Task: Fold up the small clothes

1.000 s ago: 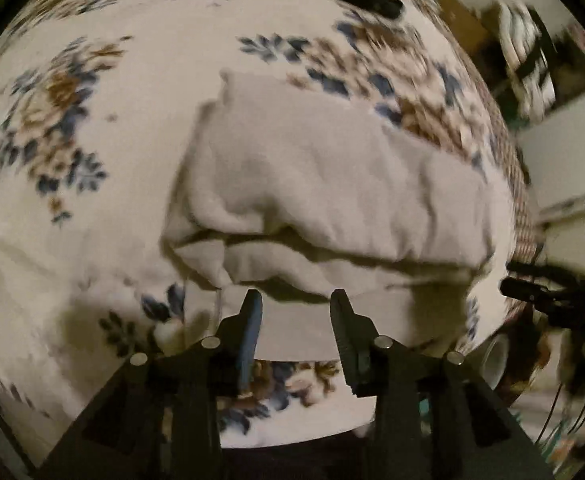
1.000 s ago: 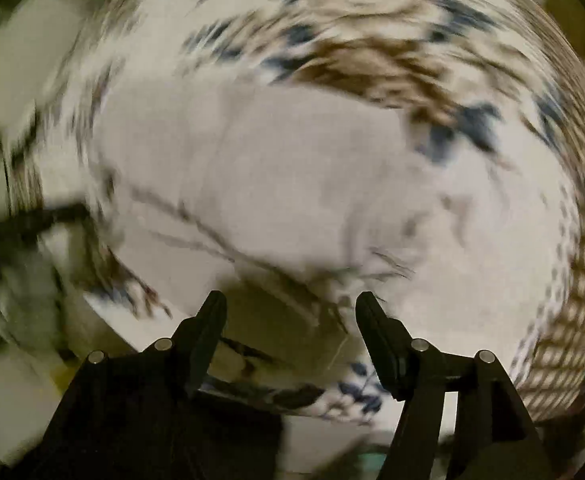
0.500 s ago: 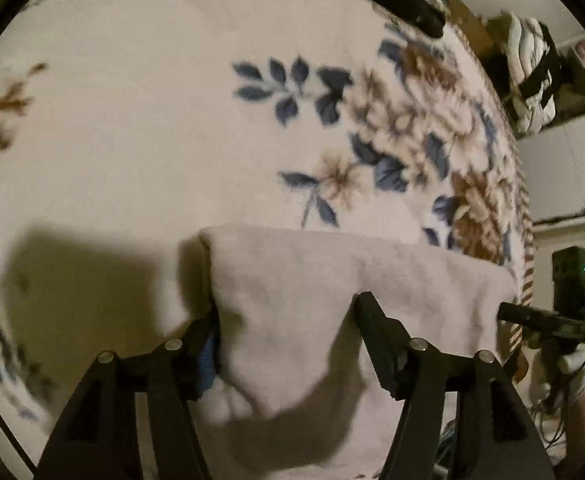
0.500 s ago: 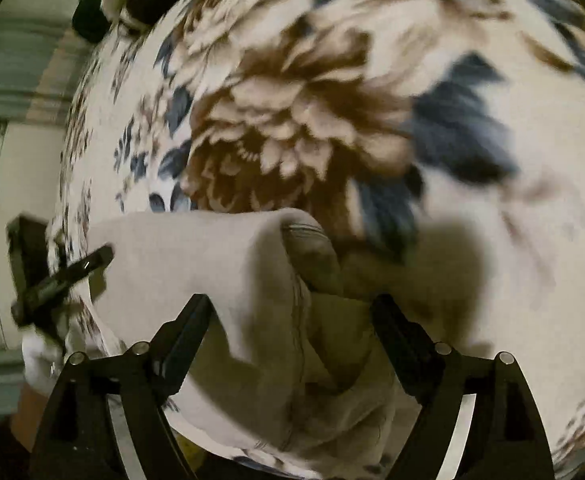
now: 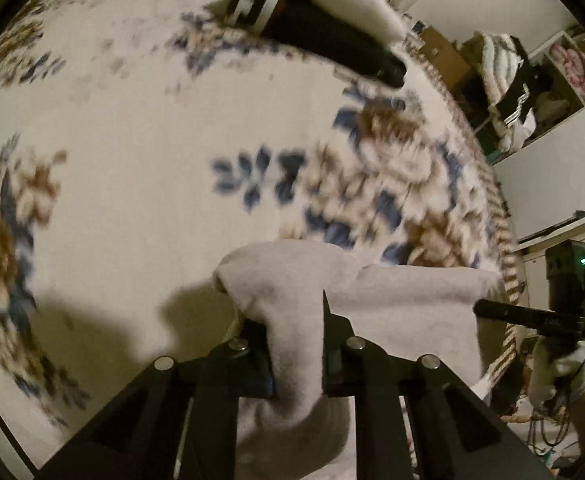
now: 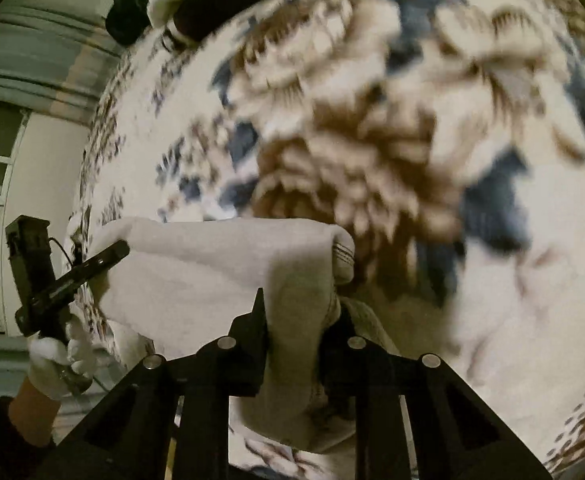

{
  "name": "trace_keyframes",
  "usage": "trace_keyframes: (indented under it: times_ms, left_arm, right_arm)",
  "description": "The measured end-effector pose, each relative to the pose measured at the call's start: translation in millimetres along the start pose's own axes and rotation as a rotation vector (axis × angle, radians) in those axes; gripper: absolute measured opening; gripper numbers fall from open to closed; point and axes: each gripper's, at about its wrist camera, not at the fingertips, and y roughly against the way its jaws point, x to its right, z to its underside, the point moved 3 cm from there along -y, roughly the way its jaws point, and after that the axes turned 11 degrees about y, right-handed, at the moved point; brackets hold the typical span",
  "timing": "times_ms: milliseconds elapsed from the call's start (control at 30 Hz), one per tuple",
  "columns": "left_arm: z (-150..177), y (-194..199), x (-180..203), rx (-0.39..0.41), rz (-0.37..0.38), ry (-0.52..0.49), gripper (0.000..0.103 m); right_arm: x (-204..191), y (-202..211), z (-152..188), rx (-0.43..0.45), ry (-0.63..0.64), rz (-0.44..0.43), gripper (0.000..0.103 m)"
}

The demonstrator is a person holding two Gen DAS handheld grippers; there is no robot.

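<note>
A small pale grey garment point(image 5: 404, 304) hangs stretched between my two grippers above the floral blanket point(image 5: 132, 160). My left gripper point(image 5: 296, 320) has its jaws closing on the garment's left corner, and the cloth is pinched between the pads and bunches below them. In the right wrist view the same garment point(image 6: 212, 264) shows a stitched hem at its right corner. My right gripper point(image 6: 300, 312) is closing there too, with the cloth squeezed between its fingers. Each view shows the other gripper holding the far corner.
A black object wrapped in white cloth point(image 5: 324, 36) lies at the blanket's far edge. Shelves with folded textiles point(image 5: 504, 64) stand beyond the blanket's right side. A gloved hand point(image 6: 56, 360) holds the left gripper's handle. The blanket's fringed edge point(image 5: 508, 272) runs close by.
Both pairs of jaws stood wide around the garment's edge and have now closed onto it. The garment's edge has risen off the blanket and travelled forward across the flowers.
</note>
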Motion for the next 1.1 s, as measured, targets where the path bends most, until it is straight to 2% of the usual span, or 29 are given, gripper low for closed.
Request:
trace_keyframes:
  times_ms: [100, 233, 300, 400, 433, 467, 500, 533, 600, 667, 767, 867, 933, 967, 1067, 1100]
  left_arm:
    - [-36, 0, 0, 0.009, 0.007, 0.012, 0.013]
    - [-97, -25, -2, -0.004, -0.005, 0.000, 0.014]
    - [-122, -47, -12, -0.053, -0.021, 0.015, 0.023]
    - [-136, -59, -29, -0.085, -0.067, 0.059, 0.038]
    - [-136, -55, -34, -0.083, -0.071, 0.067, 0.046]
    - [-132, -45, -42, -0.067, -0.059, 0.079, 0.061]
    - [-127, -36, -47, -0.049, -0.052, 0.095, 0.063]
    - [-120, -25, -53, -0.034, -0.045, 0.114, 0.063]
    - [-102, -3, -66, 0.016, -0.040, 0.156, 0.063]
    - [-83, 13, -78, 0.014, -0.002, 0.265, 0.063]
    - [-66, 14, -86, -0.019, 0.066, 0.383, 0.063]
    - [-61, 0, -79, -0.046, 0.065, 0.407, 0.063]
    - [-62, -10, -69, -0.065, 0.058, 0.393, 0.063]
    - [-63, -15, -63, -0.065, 0.048, 0.372, 0.063]
    - [-67, -22, -54, -0.050, 0.015, 0.314, 0.063]
    - [-68, -23, -54, -0.050, 0.008, 0.310, 0.063]
  right_arm:
    - [-1, 9, -32, 0.031, 0.003, 0.006, 0.021]
    - [4, -3, -103, 0.055, 0.030, 0.063, 0.021]
    - [14, -19, -136, 0.022, 0.018, 0.093, 0.023]
    - [34, -30, -160, -0.009, -0.073, 0.139, 0.026]
    - [36, -27, -162, 0.000, -0.091, 0.138, 0.038]
    - [37, -20, -161, 0.025, -0.106, 0.137, 0.058]
    - [36, -7, -155, 0.061, -0.121, 0.148, 0.066]
    - [35, 2, -150, 0.079, -0.127, 0.167, 0.068]
    - [35, 25, -122, 0.106, -0.173, 0.212, 0.068]
    - [43, 38, -92, 0.113, -0.261, 0.190, 0.068]
    - [50, 47, -54, 0.141, -0.440, 0.110, 0.068]
    - [56, 44, -40, 0.184, -0.570, 0.020, 0.068]
    - [55, 38, -46, 0.213, -0.604, -0.040, 0.068]
    - [52, 35, -53, 0.210, -0.585, -0.028, 0.068]
    - [48, 17, -80, 0.142, -0.451, 0.200, 0.068]
    - [50, 3, -87, 0.099, -0.426, 0.233, 0.068]
